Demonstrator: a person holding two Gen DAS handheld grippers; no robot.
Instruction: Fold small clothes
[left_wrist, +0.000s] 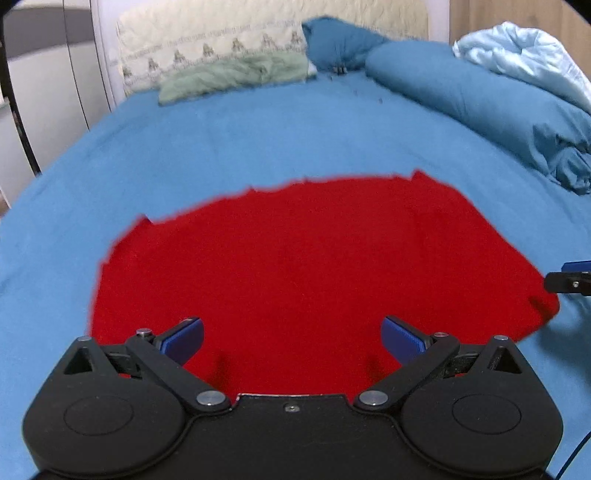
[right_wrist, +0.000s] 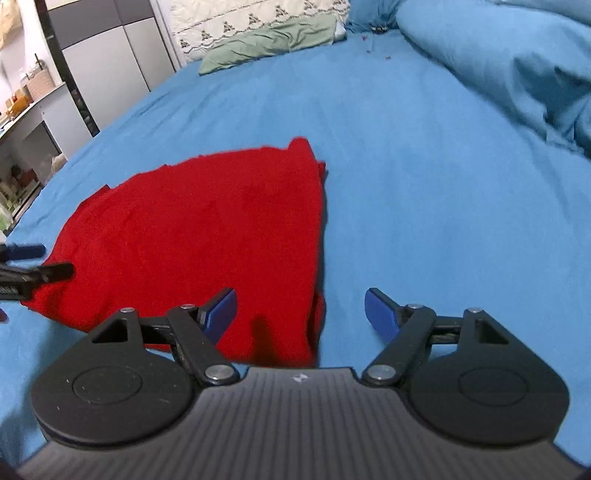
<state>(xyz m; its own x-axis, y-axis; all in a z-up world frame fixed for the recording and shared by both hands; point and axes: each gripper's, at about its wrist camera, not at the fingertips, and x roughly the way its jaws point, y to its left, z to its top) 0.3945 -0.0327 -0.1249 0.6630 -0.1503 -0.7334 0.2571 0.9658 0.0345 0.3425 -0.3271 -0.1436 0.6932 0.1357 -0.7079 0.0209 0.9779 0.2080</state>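
Note:
A red garment (left_wrist: 314, 266) lies flat on the blue bed sheet (left_wrist: 258, 129); it also shows in the right wrist view (right_wrist: 207, 236). My left gripper (left_wrist: 291, 338) is open and empty, its fingers hovering over the garment's near edge. My right gripper (right_wrist: 300, 314) is open and empty, above the garment's near right corner, with its left finger (right_wrist: 219, 308) over red cloth and its right finger (right_wrist: 380, 314) over the sheet. Each gripper's tip shows at the edge of the other view: the right one (left_wrist: 569, 278) at the garment's right corner, the left one (right_wrist: 33, 266) at its left side.
A rolled blue duvet (left_wrist: 480, 107) and a pale blue blanket (left_wrist: 524, 55) lie along the bed's right side. A patterned pillow (left_wrist: 210, 48) and a green cloth (left_wrist: 236, 75) lie at the head. A cabinet (right_wrist: 107, 62) and cluttered shelves (right_wrist: 22, 122) stand left of the bed.

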